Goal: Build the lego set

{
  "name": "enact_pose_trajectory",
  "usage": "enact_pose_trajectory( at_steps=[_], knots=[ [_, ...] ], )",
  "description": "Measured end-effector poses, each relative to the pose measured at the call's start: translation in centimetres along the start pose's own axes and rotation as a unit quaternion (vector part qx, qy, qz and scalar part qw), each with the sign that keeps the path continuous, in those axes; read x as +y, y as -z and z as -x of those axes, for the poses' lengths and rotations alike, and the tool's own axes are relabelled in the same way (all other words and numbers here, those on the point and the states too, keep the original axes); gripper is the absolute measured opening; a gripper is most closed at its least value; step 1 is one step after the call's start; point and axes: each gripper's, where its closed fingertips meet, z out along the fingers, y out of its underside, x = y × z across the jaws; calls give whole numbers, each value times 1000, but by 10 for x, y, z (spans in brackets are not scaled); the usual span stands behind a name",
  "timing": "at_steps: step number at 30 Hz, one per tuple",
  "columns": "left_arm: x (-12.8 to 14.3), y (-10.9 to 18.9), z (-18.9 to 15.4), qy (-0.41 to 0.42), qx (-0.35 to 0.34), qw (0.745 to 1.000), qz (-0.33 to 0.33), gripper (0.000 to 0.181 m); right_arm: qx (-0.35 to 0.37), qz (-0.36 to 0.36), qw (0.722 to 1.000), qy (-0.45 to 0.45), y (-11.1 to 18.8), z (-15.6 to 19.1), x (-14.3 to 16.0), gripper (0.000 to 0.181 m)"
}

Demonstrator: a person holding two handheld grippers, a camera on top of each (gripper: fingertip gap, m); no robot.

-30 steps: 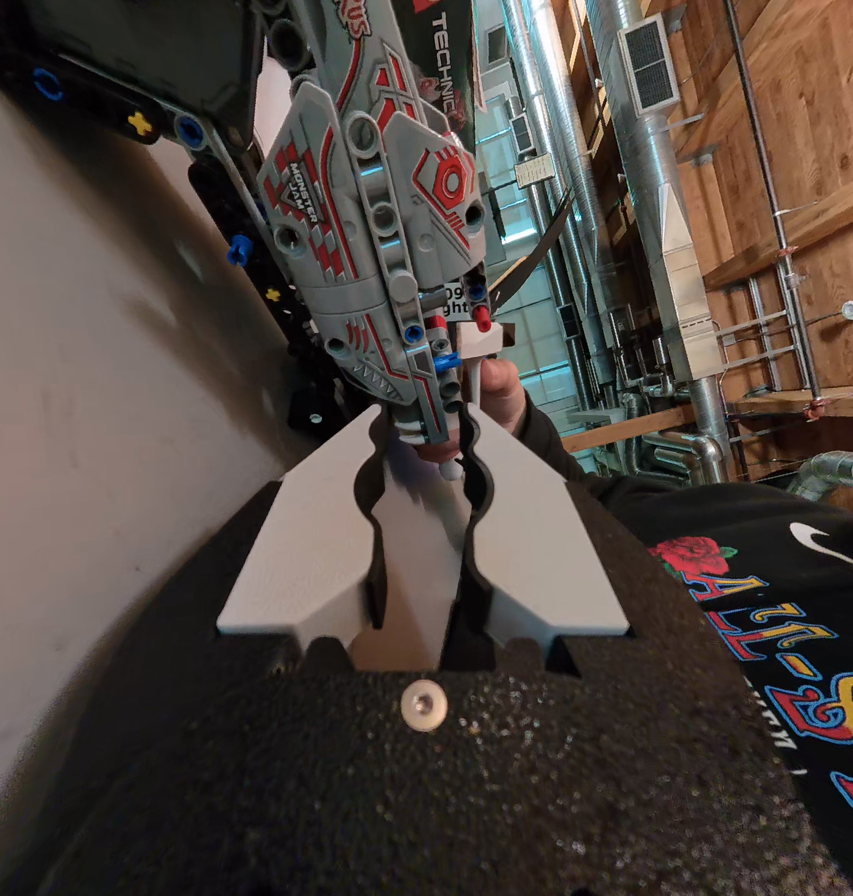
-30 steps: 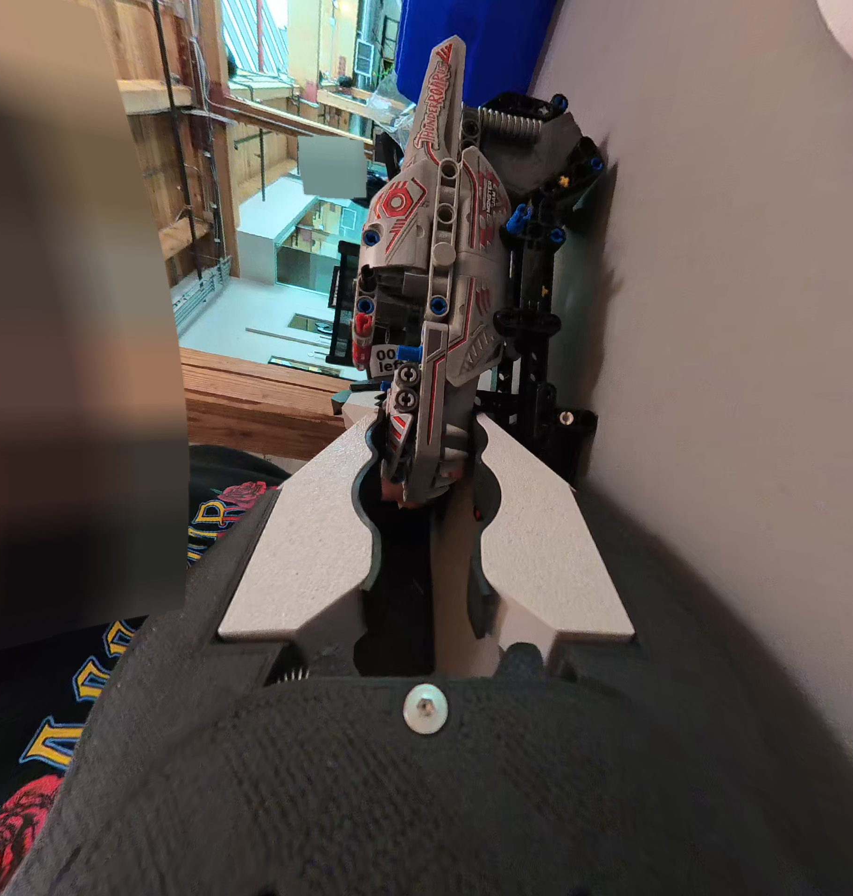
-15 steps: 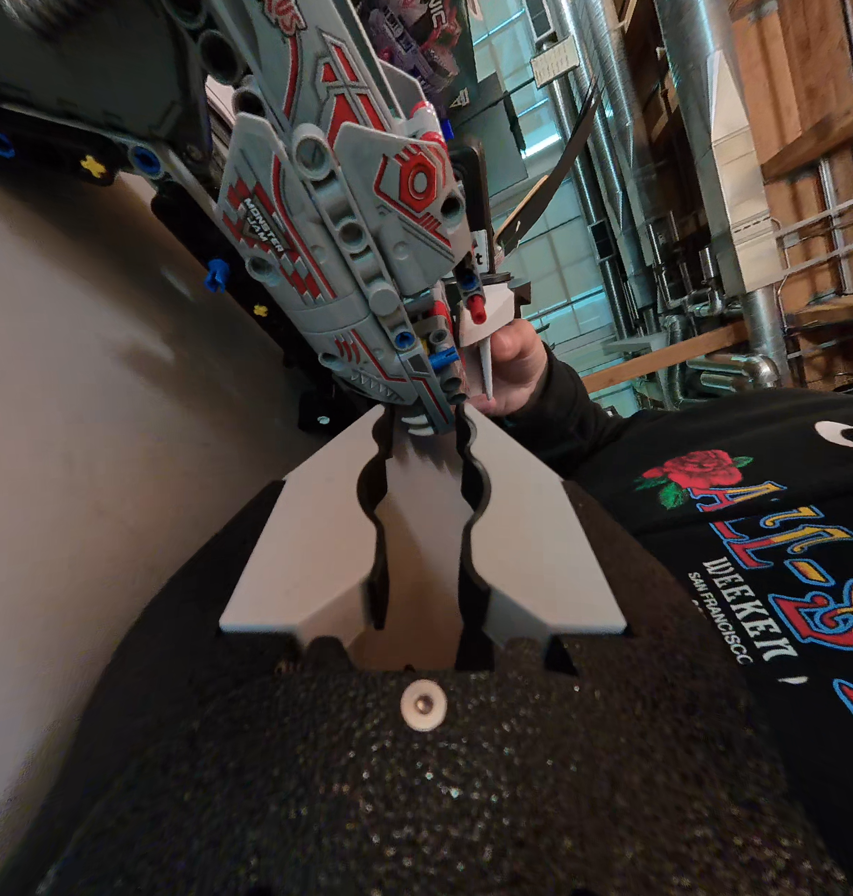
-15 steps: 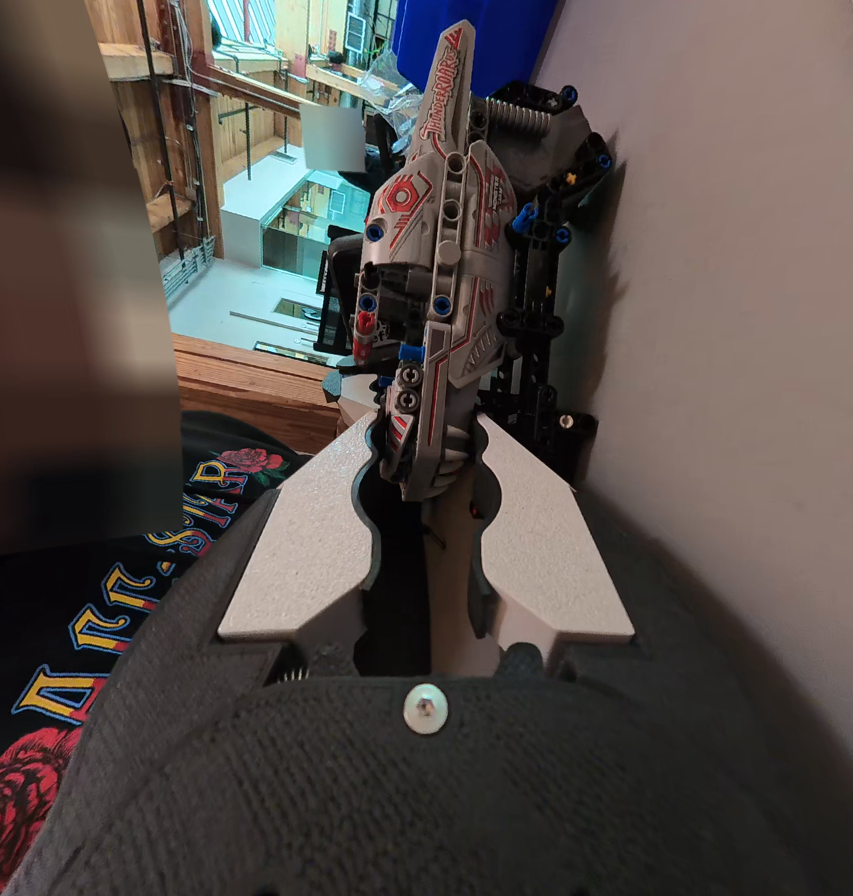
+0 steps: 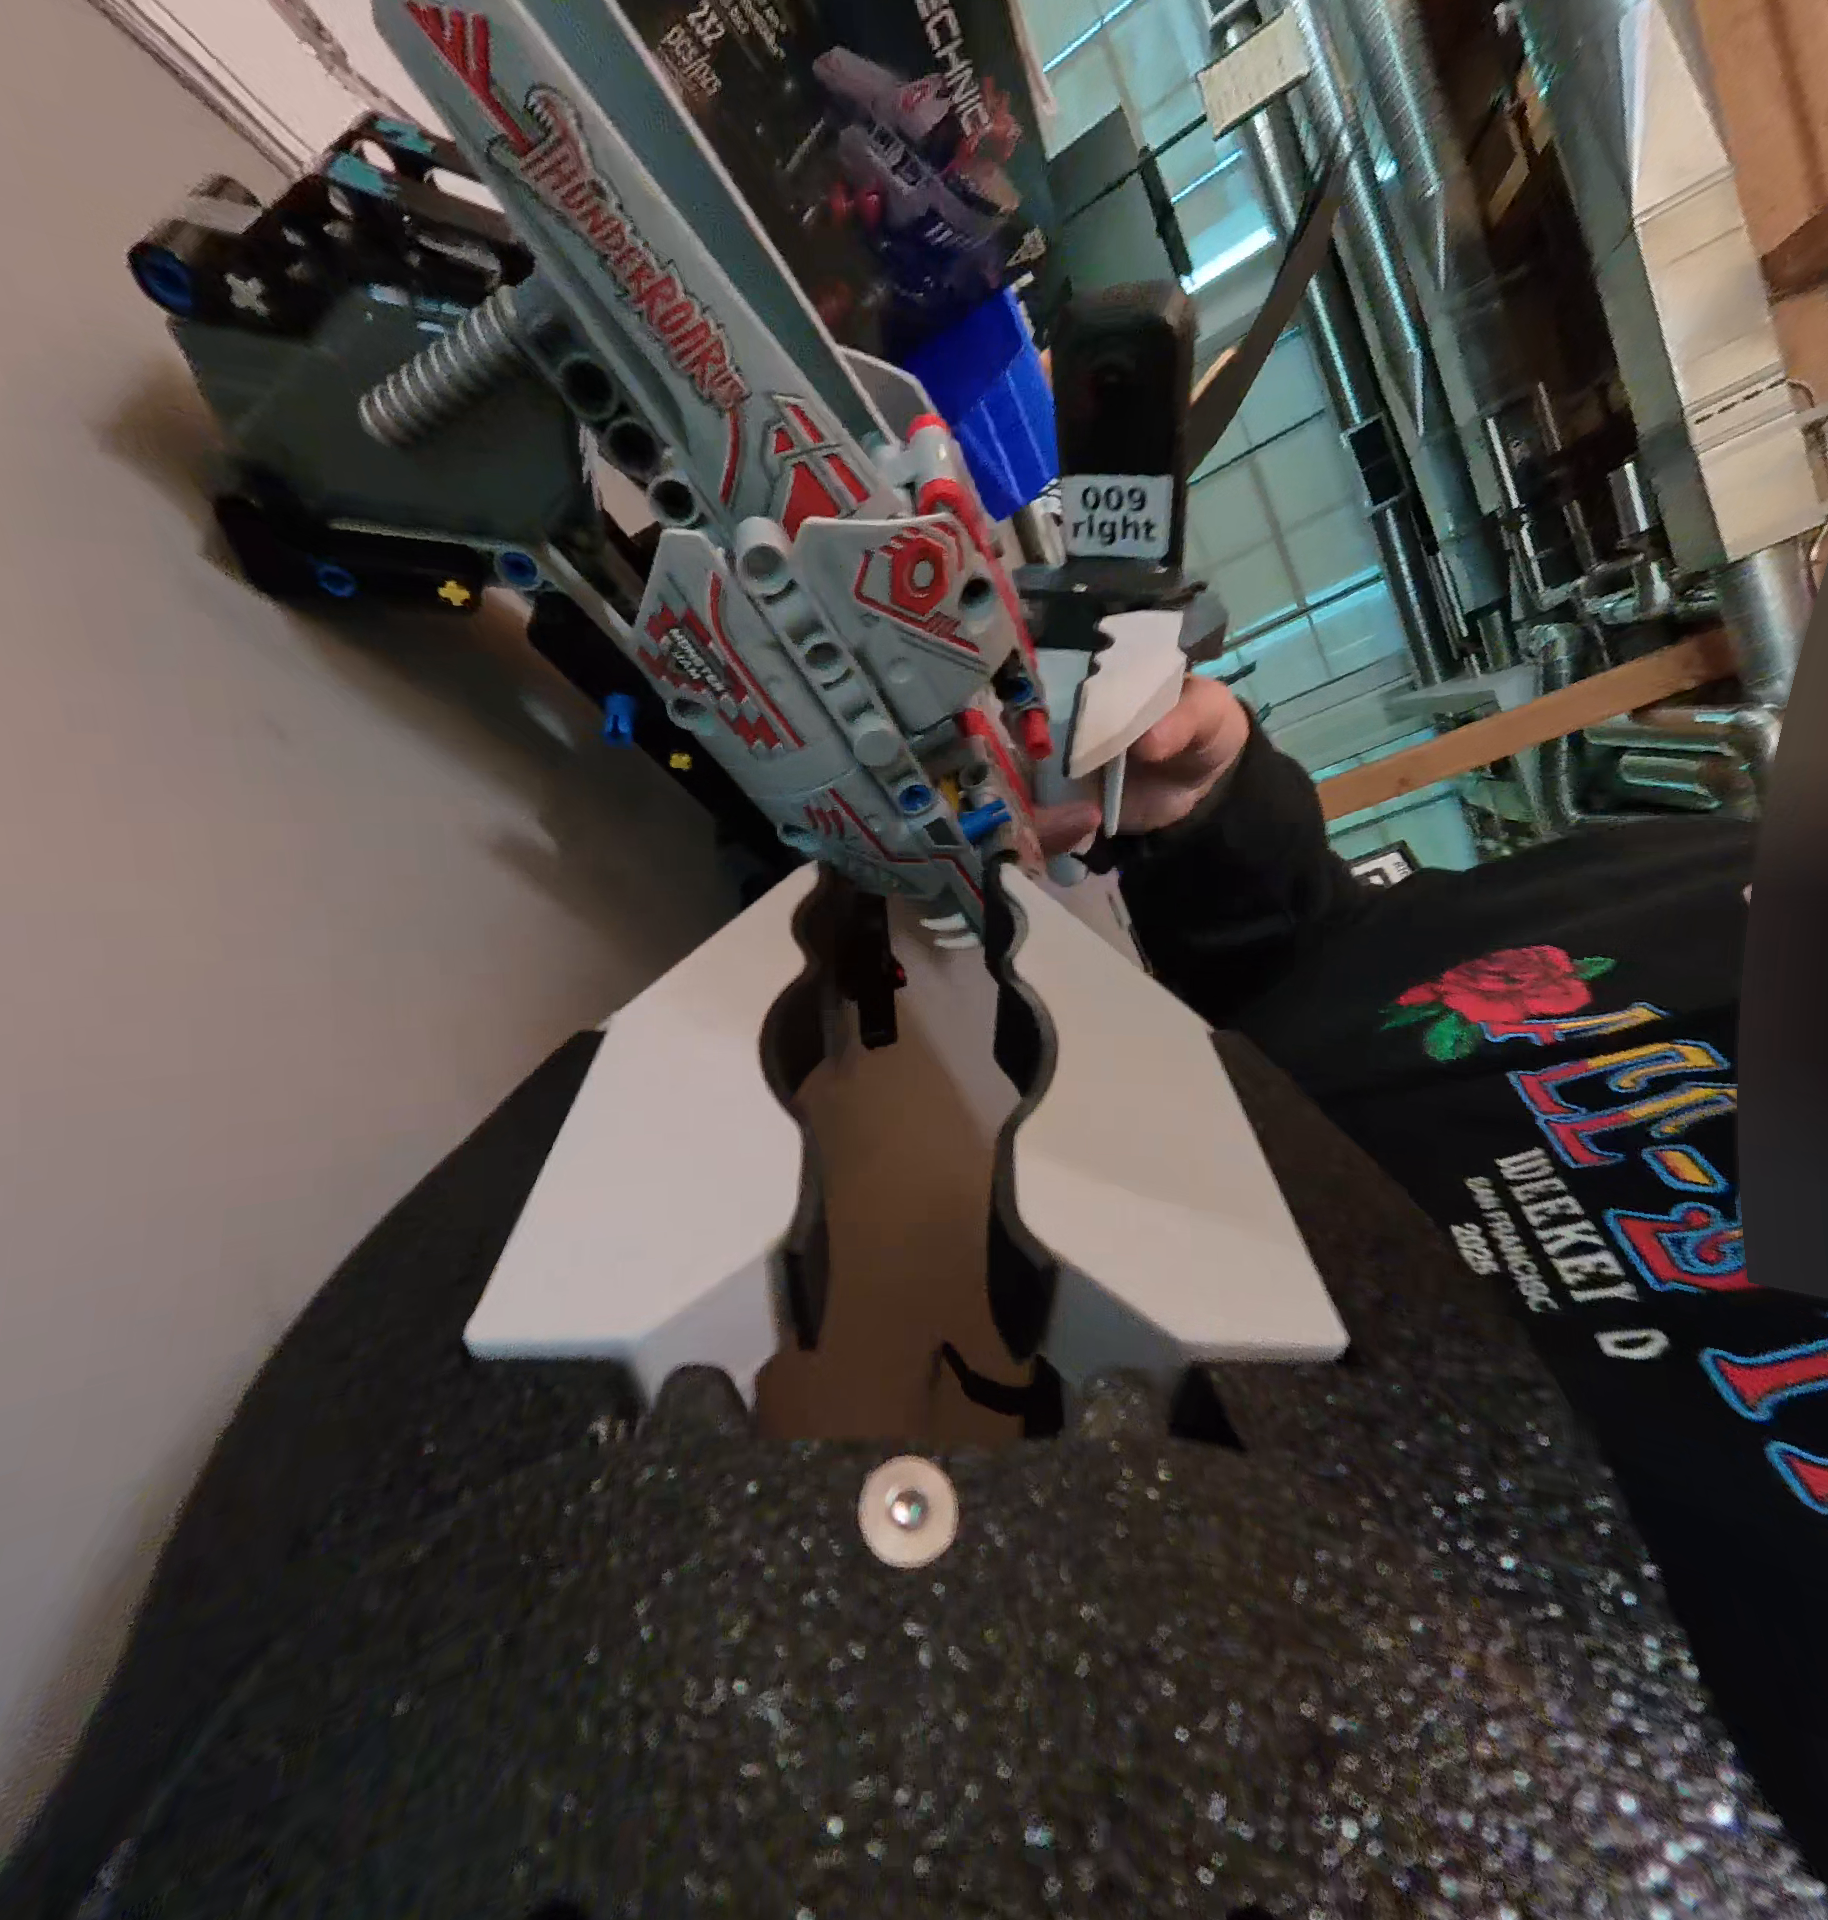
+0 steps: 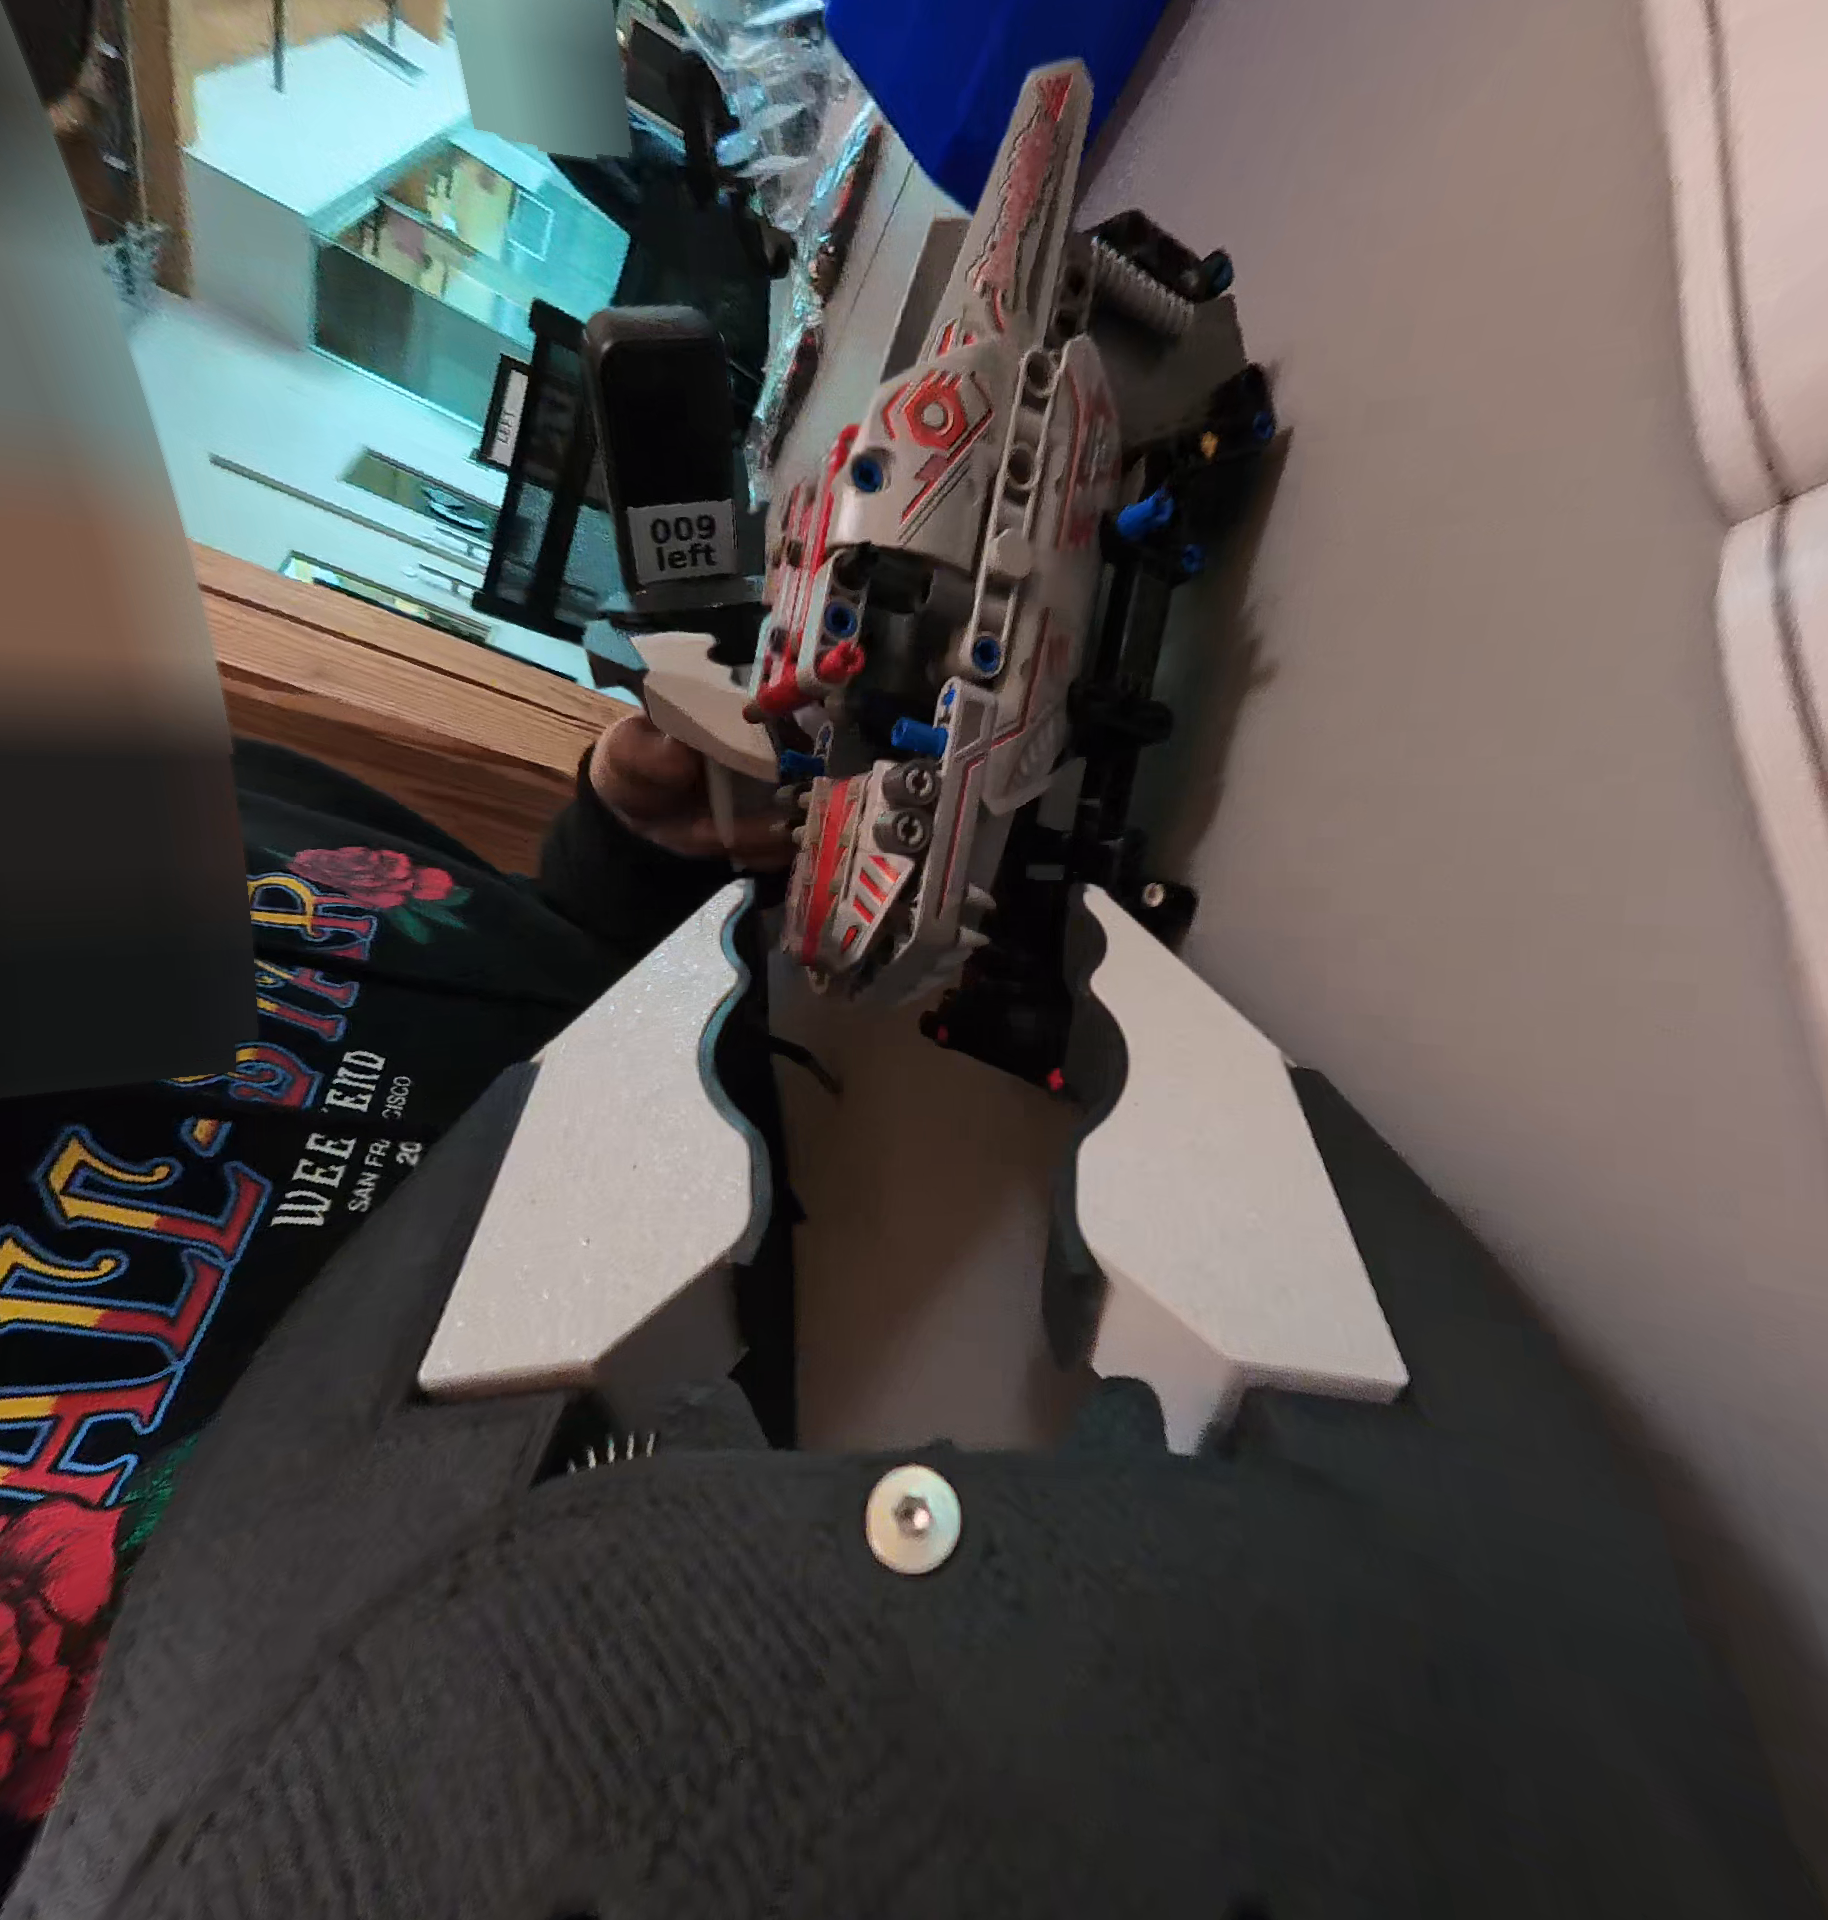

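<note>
Two grippers flank the lego model (image 5: 816, 634), which rests against the counter (image 5: 162, 935); left gripper (image 5: 905, 914) fingers pinch its nose, likely to steady it; right gripper (image 6: 915, 935) fingers gape wide around the nose, gripping nothing, probably mid-regrip.

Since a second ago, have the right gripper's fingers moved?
Yes. The right gripper opened: its fingers spread sideways away from its centre screw, freeing the lego model.
</note>
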Motion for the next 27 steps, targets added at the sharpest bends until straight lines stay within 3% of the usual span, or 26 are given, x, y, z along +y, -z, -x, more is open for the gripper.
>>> enact_pose_trajectory(
  at_steps=[8, 14, 27],
  knots=[
    [-6, -7, 5, 41, 1, 999, -9, 36, -44, 45, 997, -40, -15, 3, 3, 52],
    [-13, -10, 9, 87, 12, 996, -16, 40, -64, 42, 994, -74, -21, 1, 1, 38],
    [-12, -13, 10, 110, 27, 993, -14, 37, -63, 33, 994, -83, -27, 3, 2, 37]
  ],
)
